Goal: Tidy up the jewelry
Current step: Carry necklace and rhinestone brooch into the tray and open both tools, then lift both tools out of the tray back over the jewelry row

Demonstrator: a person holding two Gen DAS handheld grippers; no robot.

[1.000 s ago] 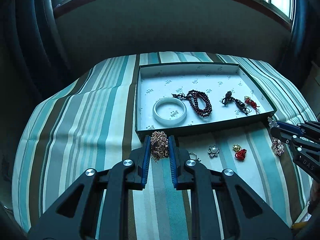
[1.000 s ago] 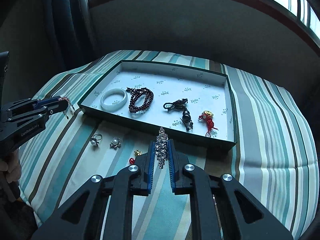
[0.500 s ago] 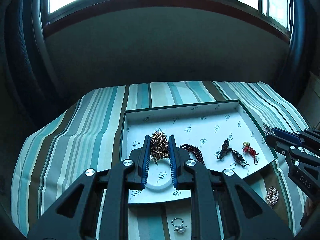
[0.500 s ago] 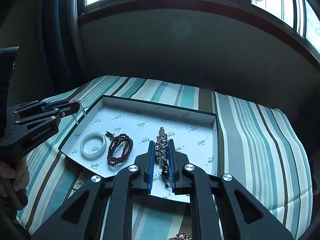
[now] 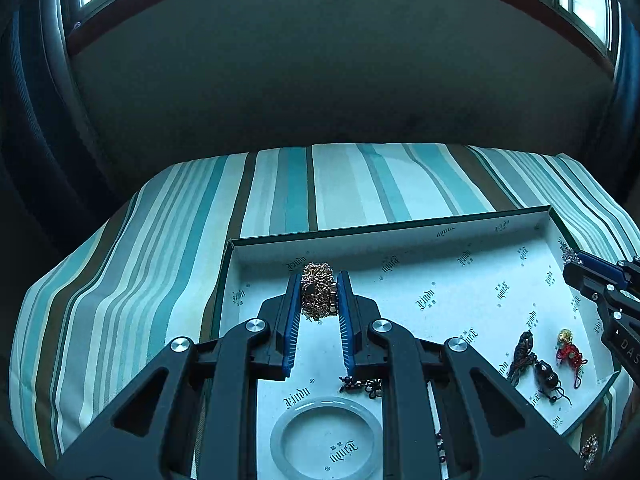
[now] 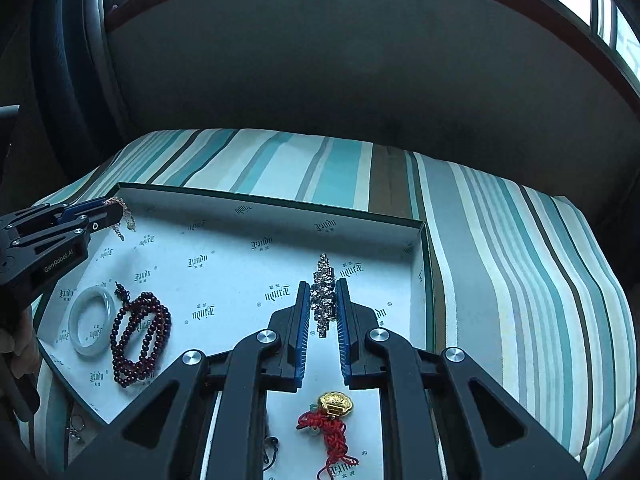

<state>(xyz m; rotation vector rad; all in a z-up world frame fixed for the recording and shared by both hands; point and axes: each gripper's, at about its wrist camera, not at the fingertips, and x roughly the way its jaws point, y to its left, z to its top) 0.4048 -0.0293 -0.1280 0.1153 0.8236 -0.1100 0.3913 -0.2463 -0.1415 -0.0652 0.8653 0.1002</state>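
Observation:
My left gripper (image 5: 318,294) is shut on a bunched gold chain (image 5: 316,290) and holds it over the far left corner of the open box (image 5: 400,227), which is lined with white printed paper. My right gripper (image 6: 324,300) is shut on a silver crystal piece (image 6: 323,292) over the box's far right part (image 6: 416,248). In the box lie a white jade bangle (image 5: 326,438), a dark red bead string (image 6: 138,340), a dark knotted pendant (image 5: 536,364) and a gold charm with red cord (image 6: 332,416). Each gripper shows at the edge of the other's view, the right (image 5: 600,280) and the left (image 6: 60,228).
The box rests on a striped teal, white and brown cushion (image 5: 160,260). A ring (image 6: 76,426) and a crystal piece (image 5: 588,446) lie on the cushion outside the box's near edge. A dark wall and windows stand behind.
Both grippers have moved forward from the cushion in front of the box to over its far part, each still holding its piece.

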